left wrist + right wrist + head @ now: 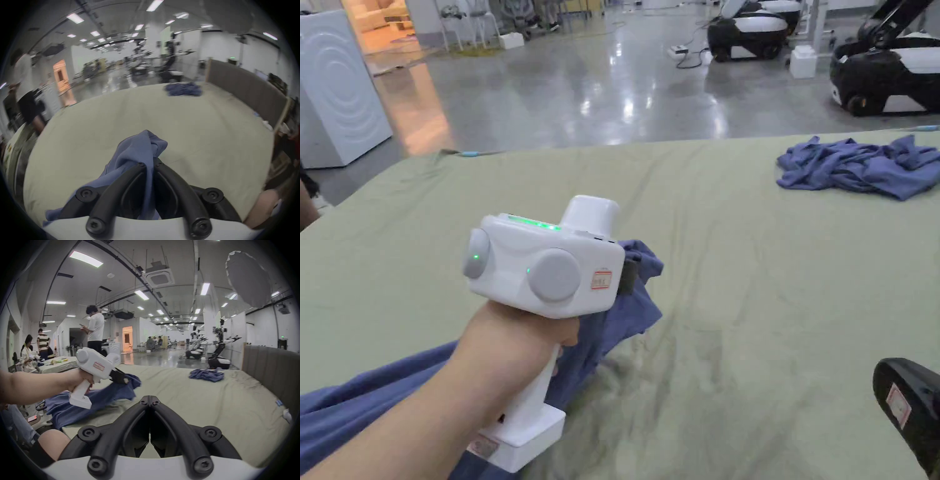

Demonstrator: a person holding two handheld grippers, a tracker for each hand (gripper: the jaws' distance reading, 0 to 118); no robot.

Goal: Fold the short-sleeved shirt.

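Both tools closed: left tool (151, 162) pinching blue shirt (138, 151); right tool (149, 400) empty.

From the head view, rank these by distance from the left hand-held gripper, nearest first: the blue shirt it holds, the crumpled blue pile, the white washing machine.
1. Blue shirt: clamped in the left hand-held gripper.
2. Crumpled blue pile: far right on the bed.
3. White washing machine: off the bed, far left on the floor.

Pile versus machine is close; hedged.

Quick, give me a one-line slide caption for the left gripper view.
Left gripper shut on a bunched blue shirt, lifted over the green bed sheet.
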